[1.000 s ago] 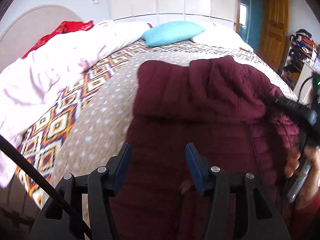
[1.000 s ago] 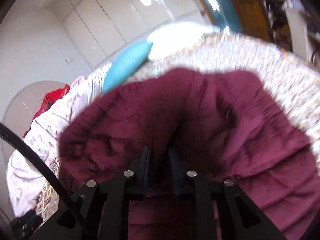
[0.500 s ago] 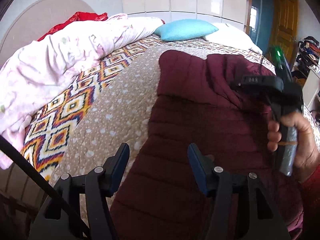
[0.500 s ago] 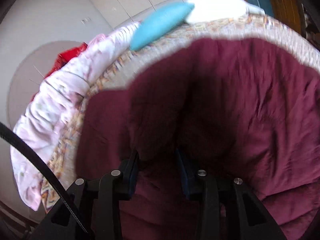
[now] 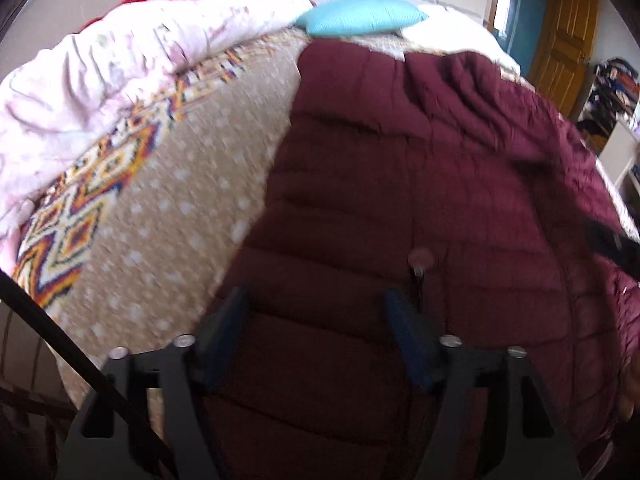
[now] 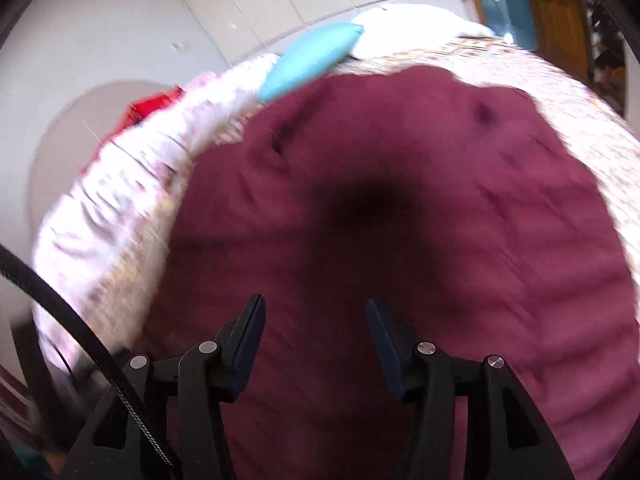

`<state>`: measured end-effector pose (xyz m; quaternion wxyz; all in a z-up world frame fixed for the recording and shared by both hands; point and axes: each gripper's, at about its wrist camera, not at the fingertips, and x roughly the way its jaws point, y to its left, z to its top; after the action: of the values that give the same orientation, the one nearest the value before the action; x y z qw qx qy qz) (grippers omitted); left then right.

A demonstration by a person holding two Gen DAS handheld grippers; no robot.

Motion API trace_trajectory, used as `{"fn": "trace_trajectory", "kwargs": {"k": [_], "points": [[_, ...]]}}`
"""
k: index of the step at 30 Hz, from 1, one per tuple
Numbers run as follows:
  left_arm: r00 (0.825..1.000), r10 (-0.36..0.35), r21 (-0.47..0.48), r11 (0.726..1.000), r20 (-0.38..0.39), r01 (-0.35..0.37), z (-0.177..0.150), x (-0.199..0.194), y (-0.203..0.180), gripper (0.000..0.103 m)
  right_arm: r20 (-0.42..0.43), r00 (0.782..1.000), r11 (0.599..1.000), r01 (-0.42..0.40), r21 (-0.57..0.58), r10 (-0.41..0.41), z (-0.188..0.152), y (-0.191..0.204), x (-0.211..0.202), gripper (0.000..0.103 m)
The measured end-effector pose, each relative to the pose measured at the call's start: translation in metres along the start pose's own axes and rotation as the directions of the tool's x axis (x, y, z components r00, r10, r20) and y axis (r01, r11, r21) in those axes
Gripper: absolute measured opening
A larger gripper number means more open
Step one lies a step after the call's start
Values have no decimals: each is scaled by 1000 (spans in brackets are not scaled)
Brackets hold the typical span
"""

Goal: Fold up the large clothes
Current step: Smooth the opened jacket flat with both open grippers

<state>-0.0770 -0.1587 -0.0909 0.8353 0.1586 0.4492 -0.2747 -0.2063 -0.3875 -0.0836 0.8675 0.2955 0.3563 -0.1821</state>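
Note:
A maroon quilted puffer jacket [image 5: 420,184] lies spread on the bed, its far part folded over near the blue pillow. My left gripper [image 5: 316,312] hovers low over the jacket's near left part, jaws opening, nothing pinched between its blue pads; a zipper pull [image 5: 419,260] lies just beyond the right pad. In the right wrist view the same jacket [image 6: 400,208] fills the blurred frame. My right gripper [image 6: 316,320] is above it, jaws opening, with no fabric between them. A dark piece of the right gripper [image 5: 612,246] shows at the right edge of the left wrist view.
The bed has a beige dotted and diamond-patterned cover [image 5: 152,200]. A pink crumpled duvet [image 5: 100,72] lies along its left side, a blue pillow [image 5: 360,14] and white pillow at the head. A wooden door [image 5: 560,40] and cluttered shelves stand at the right.
My right gripper let go of the jacket fold it pinched and its jaws spread. My left gripper sank closer to the jacket and widened. The right hand slid out toward the right edge.

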Motion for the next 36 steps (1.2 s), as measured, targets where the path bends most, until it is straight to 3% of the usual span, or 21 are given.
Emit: {"fn": "trace_trajectory", "kwargs": {"k": [2,4,8,12,14,23,26,32,36], "points": [[999,38,37,999,18,-38,-5,1,-9,78,-16,998,998,57,3,-57,-24,-14,-10,57],[997,64,46,997,36,-66,-9,1,-14,81,17,1000,1000,22,22,-23,-42,-25,-29,59],[990,115,68,990,83,-121,-18,2,-22,85,39,997,998,58,29,-59,-69,-35,-46,60],[982,170,87,980,86,-178,-23,0,-29,86,62,990,992,126,-27,-124,-81,-23,-51,61],[979,188,89,977,76,-195,-25,-3,-30,86,57,984,984,172,-54,-169,-83,-15,-49,66],[975,219,86,971,34,-221,-36,-17,-29,86,33,966,957,259,-129,-257,-101,5,-48,76],[980,198,84,976,26,-199,-39,-24,-28,86,7,969,962,245,-120,-246,-108,3,-57,76],[1000,16,72,997,-7,-16,-53,-48,-22,86,-50,966,958,246,-147,-255,-126,5,-72,84],[1000,-9,112,994,1,9,-66,-63,-27,86,-91,962,959,245,-143,-259,-137,2,-79,87]]}}
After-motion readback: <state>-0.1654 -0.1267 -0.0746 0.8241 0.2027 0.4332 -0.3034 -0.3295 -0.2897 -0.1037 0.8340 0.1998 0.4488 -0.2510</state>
